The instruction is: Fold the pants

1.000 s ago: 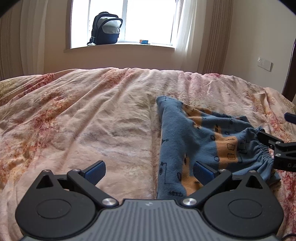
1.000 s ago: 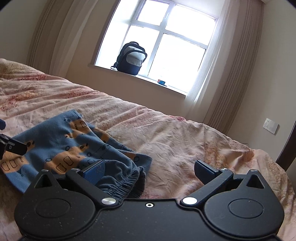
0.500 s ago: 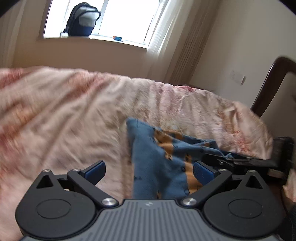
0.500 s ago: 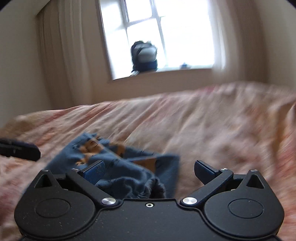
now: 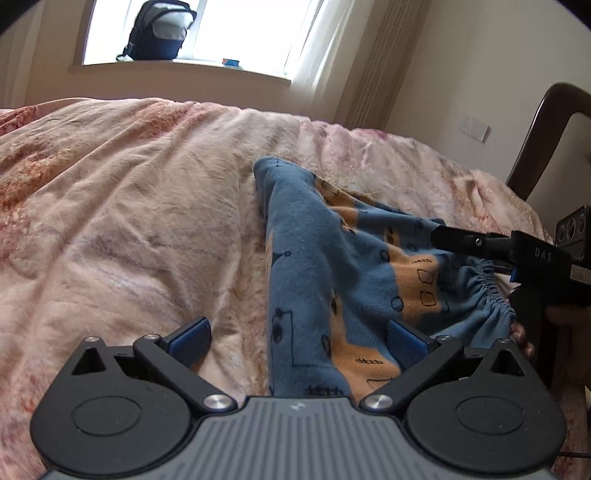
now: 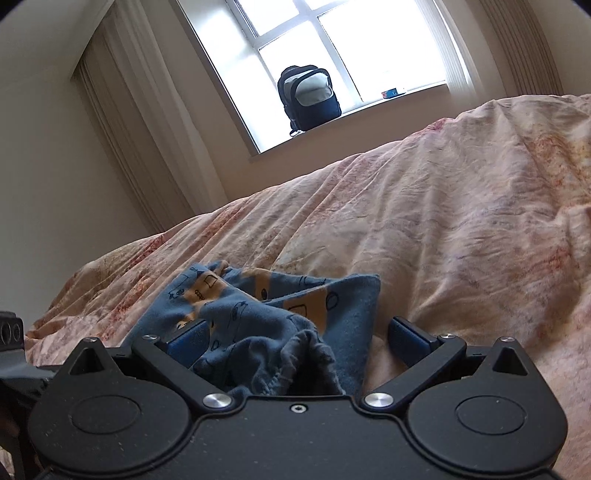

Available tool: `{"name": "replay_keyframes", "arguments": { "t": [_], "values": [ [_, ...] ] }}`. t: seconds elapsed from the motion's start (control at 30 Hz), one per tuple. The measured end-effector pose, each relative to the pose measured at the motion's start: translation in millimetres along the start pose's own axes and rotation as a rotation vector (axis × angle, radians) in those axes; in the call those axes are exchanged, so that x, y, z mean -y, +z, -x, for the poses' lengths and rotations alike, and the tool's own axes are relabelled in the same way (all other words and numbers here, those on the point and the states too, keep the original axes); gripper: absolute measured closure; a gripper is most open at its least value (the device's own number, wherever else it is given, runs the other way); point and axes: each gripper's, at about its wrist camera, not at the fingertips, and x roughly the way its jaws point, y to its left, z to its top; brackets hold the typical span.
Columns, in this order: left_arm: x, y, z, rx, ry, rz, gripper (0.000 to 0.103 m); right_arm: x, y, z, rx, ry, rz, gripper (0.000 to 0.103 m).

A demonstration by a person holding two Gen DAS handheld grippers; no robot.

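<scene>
Blue pants with an orange print (image 5: pixel 314 258) lie crumpled on the pink bedcover (image 5: pixel 129 221). My left gripper (image 5: pixel 299 338) is open and low over the bed, with the near end of the pants between its fingers, close to the right pad. In the right wrist view the pants (image 6: pixel 347 310) are bunched up, and their gathered elastic waistband (image 6: pixel 295 365) sits between the fingers of my open right gripper (image 6: pixel 299 339). One right gripper finger (image 5: pixel 461 240) reaches over the waistband (image 5: pixel 491 295) in the left wrist view. Neither gripper has closed on the cloth.
A dark backpack (image 5: pixel 159 33) and a small box stand on the window sill beyond the bed. A dark wooden chair back (image 5: pixel 546 122) rises at the bed's right side, near a wall socket (image 5: pixel 474 127). A hand (image 5: pixel 554 332) holds the right gripper. Curtains flank the window.
Both grippers dropped lower and closer to the pants. The right gripper swung round to the waistband, which now sits between its open fingers. The waistband end is more bunched.
</scene>
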Motion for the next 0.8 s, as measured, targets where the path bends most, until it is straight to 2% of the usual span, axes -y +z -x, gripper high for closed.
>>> {"name": "replay_keyframes", "arguments": {
  "t": [0.17, 0.23, 0.37, 0.47, 0.57, 0.67, 0.8],
  "values": [
    [1, -18, 3, 0.104, 0.008, -0.017, 0.0, -5, -3, -4, -0.003, -0.032, 0.044, 0.0],
    [1, -19, 3, 0.118, 0.009, -0.018, 0.0, -5, -4, -4, -0.001, -0.035, 0.049, 0.0],
    [-3, -17, 5, 0.113, -0.015, 0.004, 0.0, -3, -5, -4, 0.006, -0.023, 0.033, 0.0],
    [-4, -10, 6, 0.078, -0.025, 0.005, 0.0, -2, -4, -3, 0.008, -0.02, 0.03, 0.0],
    [-4, -3, 14, 0.095, -0.046, 0.043, 0.0, -2, -4, -3, 0.008, -0.023, 0.032, 0.0],
    [2, 0, 15, 0.09, -0.032, 0.076, 0.0, -2, -4, -3, 0.007, -0.023, 0.032, 0.0],
    [14, -8, 6, 0.05, 0.052, 0.021, 0.0, -3, -4, -3, 0.005, -0.028, 0.039, 0.0]
  ]
}}
